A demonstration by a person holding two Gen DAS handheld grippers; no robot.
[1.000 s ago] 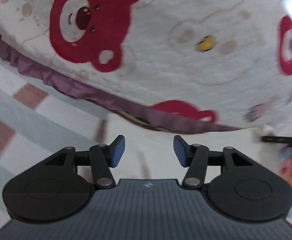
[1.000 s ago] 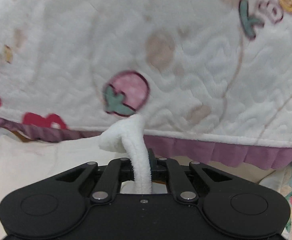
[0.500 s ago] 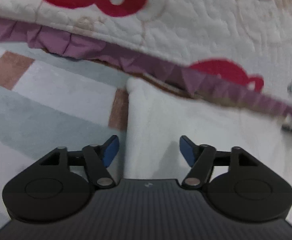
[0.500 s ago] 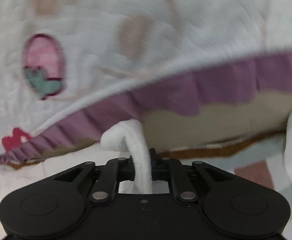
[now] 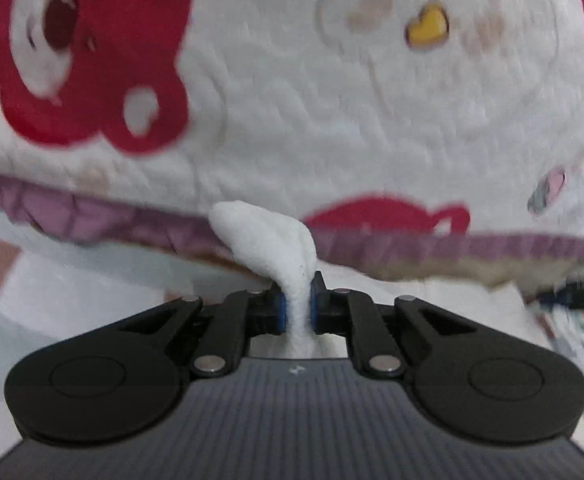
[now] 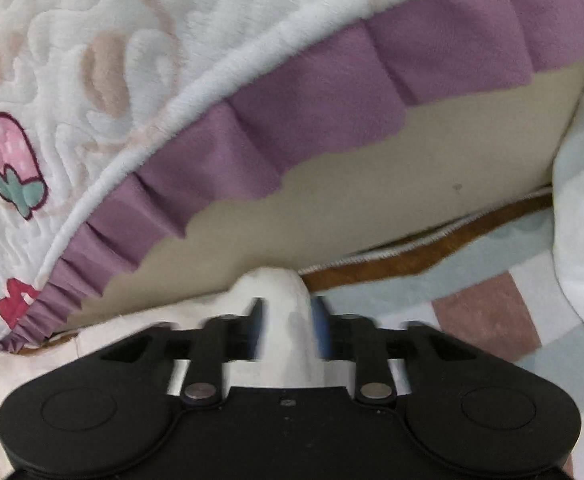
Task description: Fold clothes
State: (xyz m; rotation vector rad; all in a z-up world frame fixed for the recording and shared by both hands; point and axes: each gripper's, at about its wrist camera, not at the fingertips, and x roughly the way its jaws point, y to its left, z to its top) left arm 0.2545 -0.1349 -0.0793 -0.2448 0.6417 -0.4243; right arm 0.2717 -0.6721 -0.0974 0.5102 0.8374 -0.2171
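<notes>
A white fleece garment lies on the floor covering in front of a bed. In the left wrist view a fold of the garment (image 5: 268,240) stands up between the blue pads. My left gripper (image 5: 297,308) is closing and pinches that fold. In the right wrist view another hump of the white garment (image 6: 280,292) sits between the fingers of my right gripper (image 6: 288,320). Its jaws are opening and stand apart on either side of the cloth, blurred by the motion. The rest of the garment is hidden under both grippers.
A white quilted bed cover (image 5: 292,100) with red bears and a purple ruffle (image 5: 451,244) hangs just ahead. The right wrist view shows the ruffle (image 6: 311,100), the beige bed side (image 6: 371,200), a checked mat (image 6: 491,300) and pale cloth (image 6: 583,220) at the right.
My left gripper moved over the white garment and shut on a fold of it. My right gripper sank and rolled, and its jaws parted from the fold they pinched.
</notes>
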